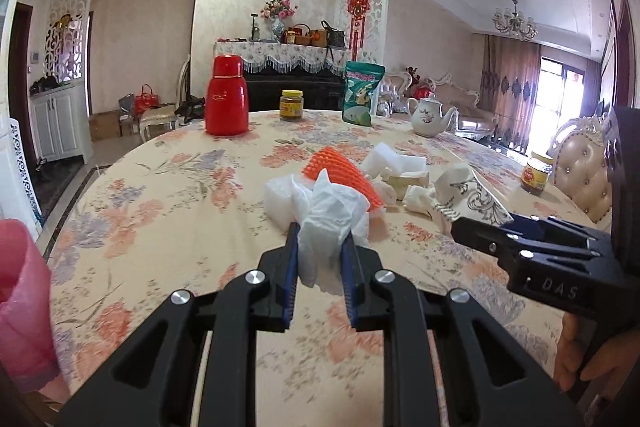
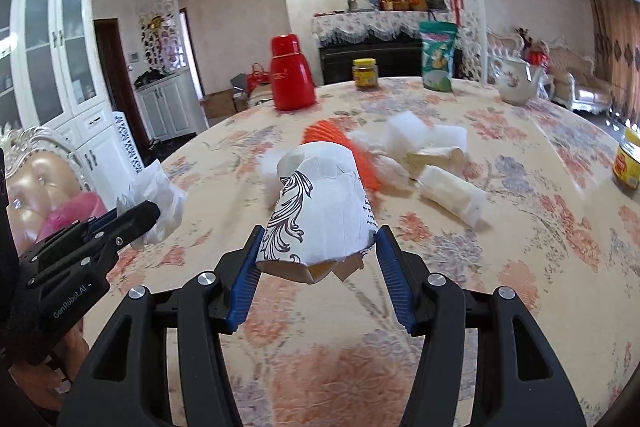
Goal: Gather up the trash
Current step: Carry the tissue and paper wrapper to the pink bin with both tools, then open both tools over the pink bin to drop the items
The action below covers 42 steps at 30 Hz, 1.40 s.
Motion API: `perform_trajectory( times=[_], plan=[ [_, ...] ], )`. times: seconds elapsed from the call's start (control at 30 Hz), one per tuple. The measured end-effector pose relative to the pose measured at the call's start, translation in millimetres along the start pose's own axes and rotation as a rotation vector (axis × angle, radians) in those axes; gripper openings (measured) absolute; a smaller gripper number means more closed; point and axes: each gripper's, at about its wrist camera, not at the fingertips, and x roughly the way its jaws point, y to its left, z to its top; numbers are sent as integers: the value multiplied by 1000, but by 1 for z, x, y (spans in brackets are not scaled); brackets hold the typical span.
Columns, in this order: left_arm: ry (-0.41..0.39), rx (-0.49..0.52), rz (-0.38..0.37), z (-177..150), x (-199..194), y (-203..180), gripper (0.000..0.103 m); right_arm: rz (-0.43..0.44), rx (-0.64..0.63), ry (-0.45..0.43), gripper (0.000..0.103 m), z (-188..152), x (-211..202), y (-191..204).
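My left gripper (image 1: pixel 322 231) is shut on a crumpled white tissue (image 1: pixel 330 223) and holds it above the floral tablecloth; it also shows in the right wrist view (image 2: pixel 132 217) with the tissue (image 2: pixel 160 197). My right gripper (image 2: pixel 318 241) is shut on a crushed white paper cup (image 2: pixel 320 211) with black ornament print, held above the table; the cup also shows in the left wrist view (image 1: pixel 476 201). On the table beyond lie an orange foam net (image 1: pixel 344 175), white foam pieces (image 1: pixel 394 159) and wrapped white scraps (image 2: pixel 452 193).
A pink bag (image 1: pixel 22 307) hangs at the left table edge. At the far side of the table stand a red thermos (image 1: pixel 226 97), a yellow-lidded jar (image 1: pixel 291 105), a green snack bag (image 1: pixel 362 93) and a white teapot (image 1: pixel 430 117). Another jar (image 1: pixel 536 173) stands near a padded chair (image 1: pixel 584 179).
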Motion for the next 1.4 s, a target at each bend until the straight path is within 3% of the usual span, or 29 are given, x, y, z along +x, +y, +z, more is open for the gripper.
perform_trajectory(
  times=[0.23,0.53,0.8,1.17,1.4],
  plan=[
    [-9,0,18,-7,-20,19,20,44,-61,-7,54,1,0,33],
    [-12,-53,95,-14,-41,69,20,115,-157,-7,54,6,16,81],
    [-24,-101,231,-24,-77,127,20,203,-287,3,54,11,44,149],
    [-35,-240,483,-39,-140,237,20,451,-444,18,55,15,77,271],
    [-23,-315,590,-43,-156,307,20,559,-482,61,55,9,113,332]
  ],
)
